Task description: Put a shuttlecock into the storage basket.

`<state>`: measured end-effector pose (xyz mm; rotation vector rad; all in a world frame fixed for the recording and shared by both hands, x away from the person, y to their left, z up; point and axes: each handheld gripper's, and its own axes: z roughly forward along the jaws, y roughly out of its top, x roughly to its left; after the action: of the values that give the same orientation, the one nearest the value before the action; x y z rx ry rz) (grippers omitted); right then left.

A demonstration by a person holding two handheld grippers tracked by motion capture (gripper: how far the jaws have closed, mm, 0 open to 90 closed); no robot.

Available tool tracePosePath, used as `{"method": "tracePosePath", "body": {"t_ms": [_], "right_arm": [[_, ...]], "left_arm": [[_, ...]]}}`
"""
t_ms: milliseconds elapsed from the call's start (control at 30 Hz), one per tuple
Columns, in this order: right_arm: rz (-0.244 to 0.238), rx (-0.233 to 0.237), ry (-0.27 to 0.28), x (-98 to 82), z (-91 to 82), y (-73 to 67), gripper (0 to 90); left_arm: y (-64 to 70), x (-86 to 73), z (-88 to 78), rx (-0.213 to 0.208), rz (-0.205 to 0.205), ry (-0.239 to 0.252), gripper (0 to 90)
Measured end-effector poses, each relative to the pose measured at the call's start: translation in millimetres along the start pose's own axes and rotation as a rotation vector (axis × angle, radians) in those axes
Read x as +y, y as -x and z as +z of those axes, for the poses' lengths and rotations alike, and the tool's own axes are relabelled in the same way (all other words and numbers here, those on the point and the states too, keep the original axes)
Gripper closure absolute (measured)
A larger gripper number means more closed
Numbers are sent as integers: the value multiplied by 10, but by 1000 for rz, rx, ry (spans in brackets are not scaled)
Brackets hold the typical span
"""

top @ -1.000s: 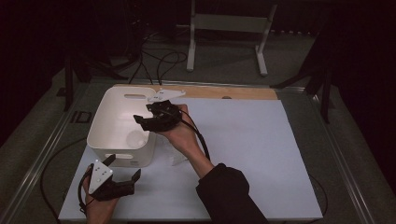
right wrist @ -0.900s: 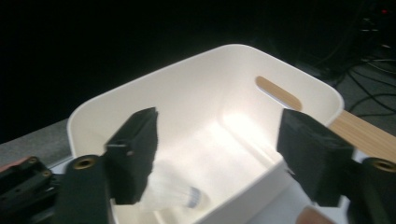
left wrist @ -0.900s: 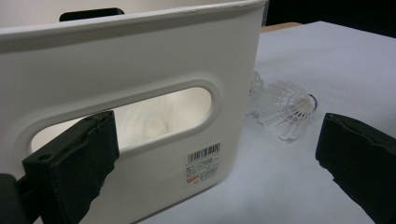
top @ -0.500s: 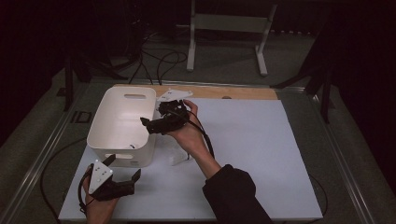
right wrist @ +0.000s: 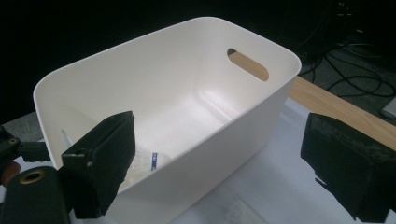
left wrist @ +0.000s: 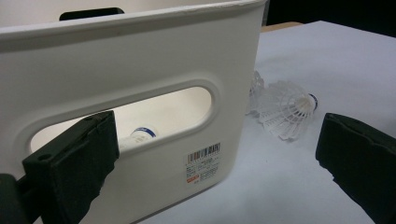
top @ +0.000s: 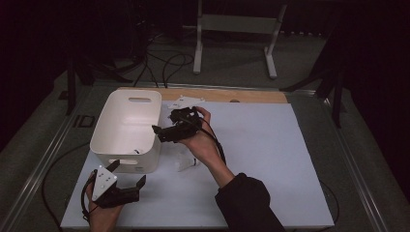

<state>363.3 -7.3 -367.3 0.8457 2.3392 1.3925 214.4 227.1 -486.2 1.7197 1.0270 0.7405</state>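
A white plastic bin (top: 145,99) stands at the table's left, with handle slots in its end walls. One shuttlecock (right wrist: 144,164) lies inside the bin near its front wall and shows through the slot (left wrist: 141,134). Another shuttlecock (top: 186,163) lies on the white table just right of the bin (left wrist: 286,108). My right gripper (top: 163,126) hovers at the bin's right rim, pointing into it. Its jaws have just been opening and stand wide with nothing between them (right wrist: 224,168). My left gripper (top: 128,173) rests low before the bin's front wall, open and empty (left wrist: 215,172).
More white shuttlecocks (top: 186,101) lie on the wooden strip (top: 251,95) behind the bin. The white table sheet (top: 270,159) spreads to the right. Cables and a metal stand (top: 232,24) are on the floor beyond the table.
The right gripper has shifted slightly right, from over the bin to its right rim. The left gripper has stayed put.
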Motion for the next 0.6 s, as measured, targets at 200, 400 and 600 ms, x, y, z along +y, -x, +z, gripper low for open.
{"method": "tracePosePath", "body": {"t_ms": [200, 400, 600], "right_arm": [[3, -8, -10, -62, -15, 22, 98], [-2, -4, -22, -117, -51, 14, 98], [-13, -2, -35, -190, -62, 12, 98]], "left_arm": [[4, -1, 1, -1, -2, -1, 0], [3, -1, -1, 0, -4, 0, 0], [2, -1, -2, 1, -4, 2, 0]]}}
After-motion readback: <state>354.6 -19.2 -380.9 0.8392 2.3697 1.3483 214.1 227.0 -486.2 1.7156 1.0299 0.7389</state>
